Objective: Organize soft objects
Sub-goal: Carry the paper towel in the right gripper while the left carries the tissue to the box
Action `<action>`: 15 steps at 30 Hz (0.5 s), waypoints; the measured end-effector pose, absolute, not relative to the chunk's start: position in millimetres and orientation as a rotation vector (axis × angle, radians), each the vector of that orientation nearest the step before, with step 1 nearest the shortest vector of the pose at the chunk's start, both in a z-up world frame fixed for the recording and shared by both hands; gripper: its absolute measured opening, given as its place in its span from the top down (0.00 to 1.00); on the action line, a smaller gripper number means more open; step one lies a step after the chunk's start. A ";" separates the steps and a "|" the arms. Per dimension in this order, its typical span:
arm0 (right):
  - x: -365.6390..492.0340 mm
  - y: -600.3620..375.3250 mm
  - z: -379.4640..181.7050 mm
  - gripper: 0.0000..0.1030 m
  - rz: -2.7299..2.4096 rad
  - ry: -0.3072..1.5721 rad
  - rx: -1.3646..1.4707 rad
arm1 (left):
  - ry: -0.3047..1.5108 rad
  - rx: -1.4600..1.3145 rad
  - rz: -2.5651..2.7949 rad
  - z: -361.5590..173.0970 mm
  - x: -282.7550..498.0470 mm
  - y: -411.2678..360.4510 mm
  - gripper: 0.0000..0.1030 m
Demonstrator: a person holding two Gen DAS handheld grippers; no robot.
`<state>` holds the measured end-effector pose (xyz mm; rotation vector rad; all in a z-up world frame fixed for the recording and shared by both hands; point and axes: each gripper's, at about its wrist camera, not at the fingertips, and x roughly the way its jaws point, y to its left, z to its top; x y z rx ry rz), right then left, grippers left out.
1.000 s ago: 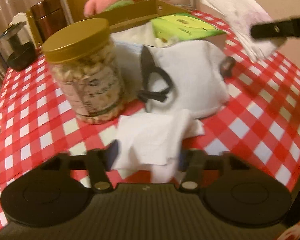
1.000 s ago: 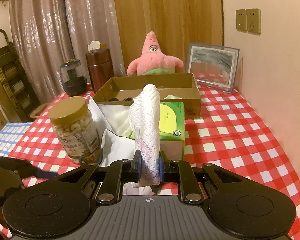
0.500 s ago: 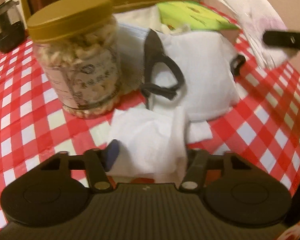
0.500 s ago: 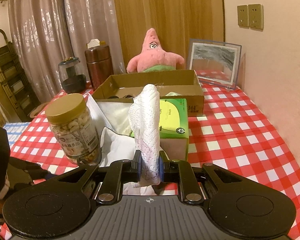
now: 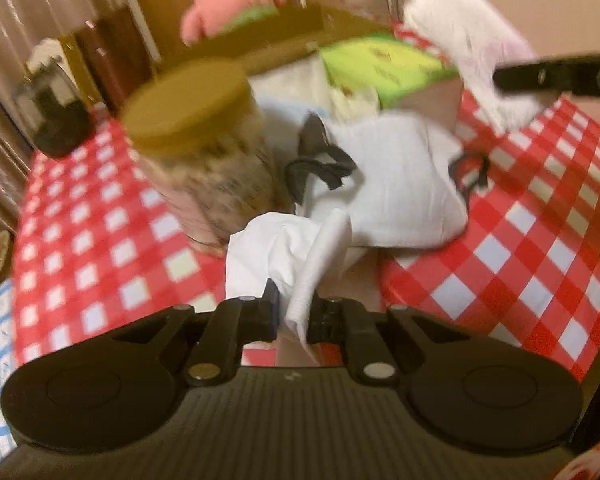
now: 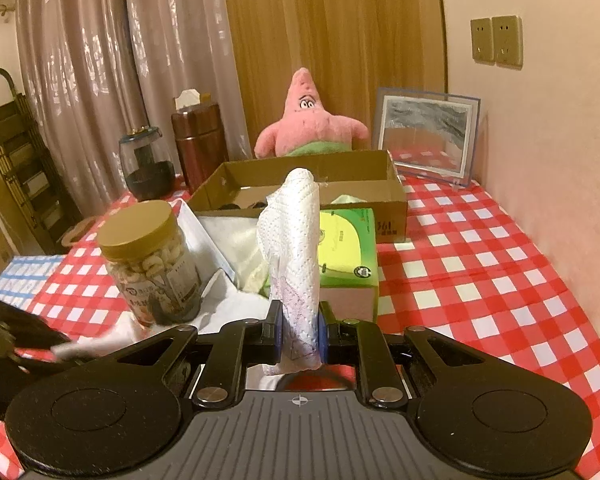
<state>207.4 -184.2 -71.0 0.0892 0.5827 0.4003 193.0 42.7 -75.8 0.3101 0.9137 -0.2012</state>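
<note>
My left gripper [image 5: 293, 314] is shut on a crumpled white tissue [image 5: 284, 252] and holds it above the checked tablecloth [image 5: 520, 248]. My right gripper [image 6: 299, 334] is shut on a white paper towel [image 6: 294, 248] that stands upright between its pads; it also shows in the left wrist view [image 5: 464, 56] at the upper right. A white face mask [image 5: 396, 184] with black ear loops lies on the table behind the tissue. A green tissue pack [image 6: 346, 248] sits in front of an open cardboard box [image 6: 300, 192]. A pink star plush [image 6: 310, 124] sits behind the box.
A nut jar with a gold lid [image 6: 148, 264] stands left of the mask. A brown canister [image 6: 200, 144] and a dark glass jar [image 6: 146, 164] stand at the back left. A framed mirror [image 6: 426, 136] leans on the wall at the back right.
My left gripper has closed on the white tissue and lifted it off the table. The right gripper still holds the paper towel, nearly unmoved.
</note>
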 end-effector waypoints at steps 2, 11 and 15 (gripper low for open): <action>205.9 -183.0 -68.2 0.84 0.404 0.575 0.091 | 0.877 0.314 -0.189 -57.1 188.6 46.7 0.90; 197.9 -176.2 -53.5 0.84 0.422 0.545 0.096 | 0.728 0.323 -0.180 20.4 172.5 49.8 0.90; 198.4 -178.3 -44.3 0.84 0.430 0.552 0.110 | 0.695 0.290 -0.202 38.4 175.0 47.0 0.90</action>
